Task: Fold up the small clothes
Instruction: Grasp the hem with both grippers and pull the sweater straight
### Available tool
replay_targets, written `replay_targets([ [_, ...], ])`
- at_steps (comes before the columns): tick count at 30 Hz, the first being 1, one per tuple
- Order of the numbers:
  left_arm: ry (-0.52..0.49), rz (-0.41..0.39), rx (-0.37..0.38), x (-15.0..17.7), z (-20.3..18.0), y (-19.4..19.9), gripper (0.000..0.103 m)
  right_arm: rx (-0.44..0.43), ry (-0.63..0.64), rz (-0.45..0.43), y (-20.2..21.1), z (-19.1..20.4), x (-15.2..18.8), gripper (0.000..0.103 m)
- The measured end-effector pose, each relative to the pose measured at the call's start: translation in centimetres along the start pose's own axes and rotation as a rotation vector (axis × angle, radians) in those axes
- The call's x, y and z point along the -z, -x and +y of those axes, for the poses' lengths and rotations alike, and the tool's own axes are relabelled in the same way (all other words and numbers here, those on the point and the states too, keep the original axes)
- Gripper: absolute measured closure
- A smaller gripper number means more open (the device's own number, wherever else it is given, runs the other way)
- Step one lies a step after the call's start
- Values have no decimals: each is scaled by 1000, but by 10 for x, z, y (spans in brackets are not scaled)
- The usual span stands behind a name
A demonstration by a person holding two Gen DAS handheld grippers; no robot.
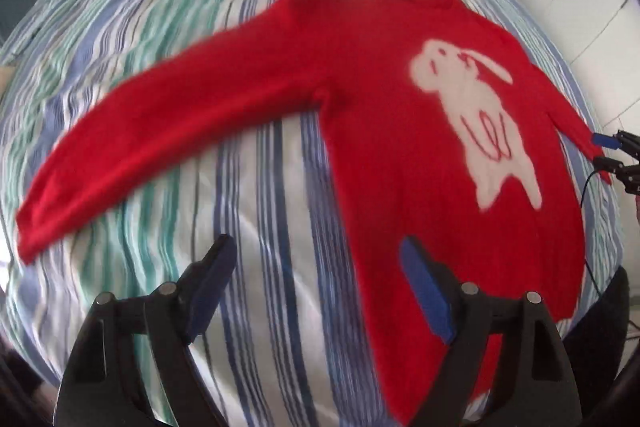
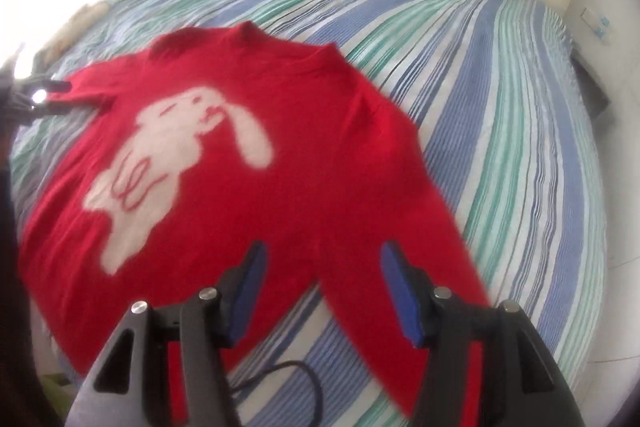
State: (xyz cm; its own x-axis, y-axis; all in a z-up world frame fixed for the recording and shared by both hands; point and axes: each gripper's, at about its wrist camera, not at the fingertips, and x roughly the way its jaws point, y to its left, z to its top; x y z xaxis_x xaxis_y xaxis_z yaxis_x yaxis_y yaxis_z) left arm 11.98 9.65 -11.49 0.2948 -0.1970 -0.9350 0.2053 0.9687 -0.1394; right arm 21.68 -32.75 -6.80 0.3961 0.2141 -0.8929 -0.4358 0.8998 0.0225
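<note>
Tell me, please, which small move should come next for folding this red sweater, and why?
Probably bring the right tool down onto the sleeve just below it and close. The red sweater lies flat, front up, on the striped bed, both sleeves spread, and both tools stand open, empty.

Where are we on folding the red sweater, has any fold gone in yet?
Done: the red sweater is spread face up on the striped bedspread, rabbit print showing, both sleeves stretched out sideways. In hand: nothing; the left tool and the right tool both stand open above the fabric, gripping no cloth. Left: every fold, since neither a sleeve nor the body looks folded yet.
</note>
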Motion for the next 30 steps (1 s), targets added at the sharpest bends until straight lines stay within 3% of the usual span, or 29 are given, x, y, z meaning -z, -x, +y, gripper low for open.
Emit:
replay_targets([
  [2,57,64,31,49,-11,1,18,-98,-59,39,17,27,60,45],
  [4,102,80,34,85,-25,4,18,-197,-161,70,27,53,116,45],
  [6,106,75,8,103,-41,4,18,-269,-265,63,33,82,165,45],
  [9,94,72,-5,106,-55,-2,18,-318,-422,43,28,111,208,45],
  [10,90,65,-9,107,-59,-3,18,-347,-465,30,23,118,215,45],
  [12,81,61,-25,108,-62,-8,29,-328,-509,-8,18,126,219,45],
  [13,85,65,-27,107,-63,-10,46,-333,-530,-39,15,127,220,45],
  [15,87,62,7,107,-62,-11,92,-401,-617,-46,1,124,220,50],
  [16,80,66,9,107,-62,-10,99,-433,-630,-39,-6,124,218,92],
  [17,85,56,10,108,-60,-5,99,-413,-621,-22,-9,127,218,99],
  [21,71,23,-24,113,-50,18,99,-352,-564,-17,18,139,214,100],
  [24,86,74,-54,118,-45,2,99,-304,-491,3,38,157,215,100],
  [30,81,110,-132,107,-55,-21,96,-303,-620,103,-13,152,221,100],
])
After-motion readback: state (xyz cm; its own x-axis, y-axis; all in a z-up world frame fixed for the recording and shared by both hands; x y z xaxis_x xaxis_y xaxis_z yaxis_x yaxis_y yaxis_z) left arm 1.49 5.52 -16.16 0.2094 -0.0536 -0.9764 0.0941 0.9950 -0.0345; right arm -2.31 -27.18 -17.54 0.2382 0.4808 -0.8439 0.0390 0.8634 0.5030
